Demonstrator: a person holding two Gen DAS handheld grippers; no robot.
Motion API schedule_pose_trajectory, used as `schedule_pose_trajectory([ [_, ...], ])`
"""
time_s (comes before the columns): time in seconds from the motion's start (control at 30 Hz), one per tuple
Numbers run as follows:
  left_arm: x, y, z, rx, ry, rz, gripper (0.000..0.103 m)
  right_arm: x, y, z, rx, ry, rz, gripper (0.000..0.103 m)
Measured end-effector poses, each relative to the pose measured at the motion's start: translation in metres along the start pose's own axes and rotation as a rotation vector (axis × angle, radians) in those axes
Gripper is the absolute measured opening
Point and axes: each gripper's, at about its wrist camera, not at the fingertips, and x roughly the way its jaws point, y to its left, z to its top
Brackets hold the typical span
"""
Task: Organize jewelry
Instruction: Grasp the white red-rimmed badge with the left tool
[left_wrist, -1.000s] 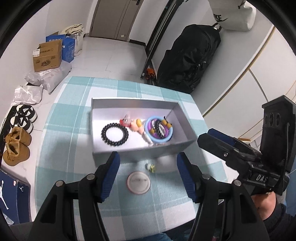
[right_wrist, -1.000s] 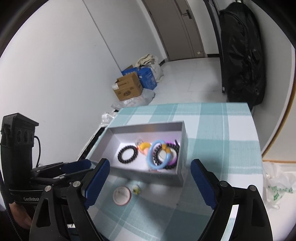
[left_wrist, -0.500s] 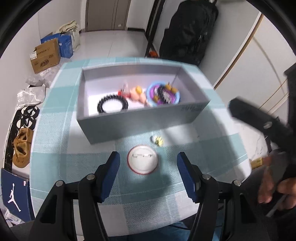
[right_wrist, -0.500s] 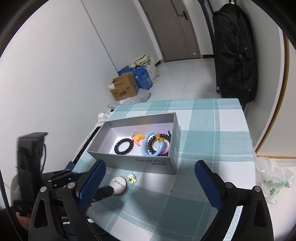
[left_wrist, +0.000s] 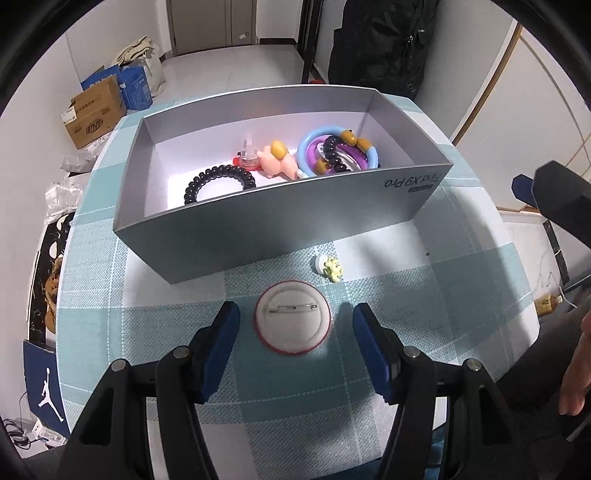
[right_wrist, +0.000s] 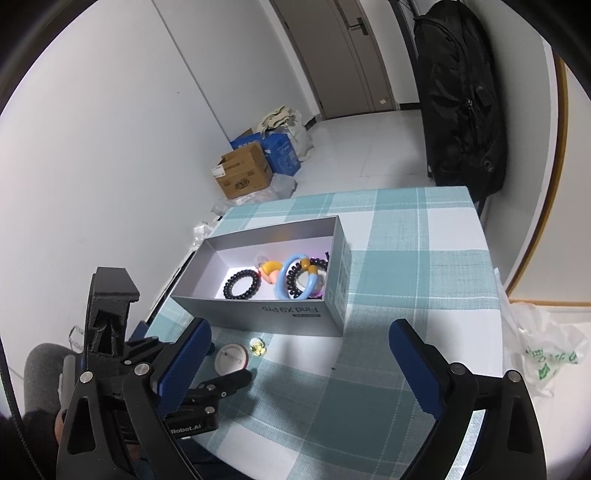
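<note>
- Left wrist view, lower centre: the left gripper (left_wrist: 293, 325) hangs over the checked tablecloth (left_wrist: 461, 295), jaws released and standing to either side of the round pin badge (left_wrist: 293, 322). Neither blue pad touches the badge; the straddle suggests a grasp being lined up across its width.
- The badge lies back-up, its pin bar showing, on the cloth just below the box wall. It is one of two pieces not yet put away.
- Just up and right of the badge sits a small yellow flower charm (left_wrist: 330, 268), loose on the cloth and near the foot of the wall.
- Upper centre: the open grey box (left_wrist: 280, 225) serves as the collecting tray. Inside, from left to right: a black bead bracelet (left_wrist: 218, 181), a pink-and-yellow figure charm (left_wrist: 277, 160), and a blue ring (left_wrist: 334, 149) lying with a dark coil band.
- Right wrist view, lower centre: the right gripper (right_wrist: 299, 354) has just been opening and now gapes wide with nothing between its fingers. It hovers over bare cloth to the right of the badge, presumably held clear while the other hand works.
- Judgement: the sorting looks mostly done; closing on the thin, flat badge may need the pads low against the cloth.
</note>
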Motion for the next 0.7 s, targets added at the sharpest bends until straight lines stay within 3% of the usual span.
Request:
schedule_pose_trajectory([
  [0.07, 0.0009, -0.0004, 0.0002, 0.010, -0.003, 0.009, 0.053, -0.0002, -0.0022, 0.0001, 0.009, 0.001, 0.001, 0.098],
  [0.1, 0.0020, -0.0001, 0.0012, 0.021, -0.007, 0.024, 0.038, -0.0002, -0.0035, 0.0000, 0.016, 0.003, 0.004, 0.098],
  [0.53, 0.0021, 0.0011, 0.0005, 0.050, -0.018, -0.007, 0.037, 0.0002, -0.0041, -0.0014, 0.035, -0.003, 0.000, 0.098],
  [0.7, 0.0009, 0.0069, 0.0032, 0.015, -0.015, -0.049, 0.037, 0.0023, -0.0040, -0.0020, 0.032, -0.003, -0.017, 0.098],
])
